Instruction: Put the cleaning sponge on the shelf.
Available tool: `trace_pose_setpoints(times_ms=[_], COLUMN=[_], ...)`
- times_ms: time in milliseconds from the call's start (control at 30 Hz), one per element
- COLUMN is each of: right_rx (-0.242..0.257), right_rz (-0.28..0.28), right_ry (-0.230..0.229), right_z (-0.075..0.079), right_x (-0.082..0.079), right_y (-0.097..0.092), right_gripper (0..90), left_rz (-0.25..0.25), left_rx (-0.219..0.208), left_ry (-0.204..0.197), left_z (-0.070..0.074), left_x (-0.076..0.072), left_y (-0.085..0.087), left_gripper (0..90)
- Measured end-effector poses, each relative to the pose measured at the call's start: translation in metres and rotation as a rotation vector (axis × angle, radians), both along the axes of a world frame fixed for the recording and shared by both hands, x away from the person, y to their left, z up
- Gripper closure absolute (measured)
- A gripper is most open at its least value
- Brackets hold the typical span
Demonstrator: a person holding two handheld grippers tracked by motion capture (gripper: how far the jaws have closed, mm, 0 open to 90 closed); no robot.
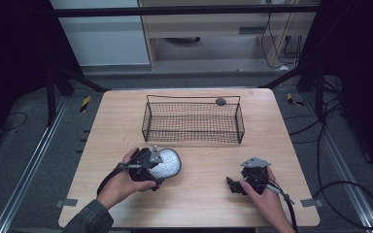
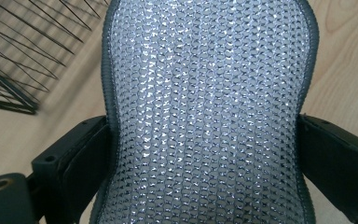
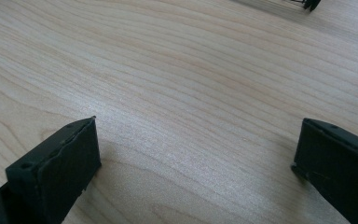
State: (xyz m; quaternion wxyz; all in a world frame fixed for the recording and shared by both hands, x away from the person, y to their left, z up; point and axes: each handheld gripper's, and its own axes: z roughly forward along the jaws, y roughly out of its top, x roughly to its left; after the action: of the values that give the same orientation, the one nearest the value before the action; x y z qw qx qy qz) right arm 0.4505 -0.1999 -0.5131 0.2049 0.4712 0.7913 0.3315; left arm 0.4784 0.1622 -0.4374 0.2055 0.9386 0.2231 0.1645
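A silvery, glittering oval pad with a grey edge lies at the front left of the wooden table. My left gripper is shut on the pad, one jaw pressed against each of its long sides. Up close in the left gripper view, the pad stands between the jaws of the left gripper. At the front right, my right gripper rests low over bare wood with its jaws pointing left. The right gripper is open, its jaws wide apart with nothing between them.
A black wire basket stands at the middle back of the table, with nothing visible inside. A small dark round object sits on its far rim. Basket wires lie just left of the pad. Past the table edges are dark floor and cables.
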Motion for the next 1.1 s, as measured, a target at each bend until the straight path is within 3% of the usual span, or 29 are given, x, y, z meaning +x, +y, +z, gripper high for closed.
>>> trace_pose_setpoints(times_ms=[433, 1100], right_rx=[0.001, 0.004], right_rz=[0.0, 0.0], right_ry=[0.0, -0.002], right_z=[0.0, 0.0], right_x=[0.0, 0.0], right_y=[0.0, 0.0], right_gripper=[0.4, 0.3], left_rz=[-0.032, -0.06], left_rx=[-0.006, 0.043], left_ry=[-0.108, -0.203], left_z=[0.032, 0.068], left_x=[0.021, 0.056], left_y=[-0.01, -0.027], left_gripper=[4.8, 4.9])
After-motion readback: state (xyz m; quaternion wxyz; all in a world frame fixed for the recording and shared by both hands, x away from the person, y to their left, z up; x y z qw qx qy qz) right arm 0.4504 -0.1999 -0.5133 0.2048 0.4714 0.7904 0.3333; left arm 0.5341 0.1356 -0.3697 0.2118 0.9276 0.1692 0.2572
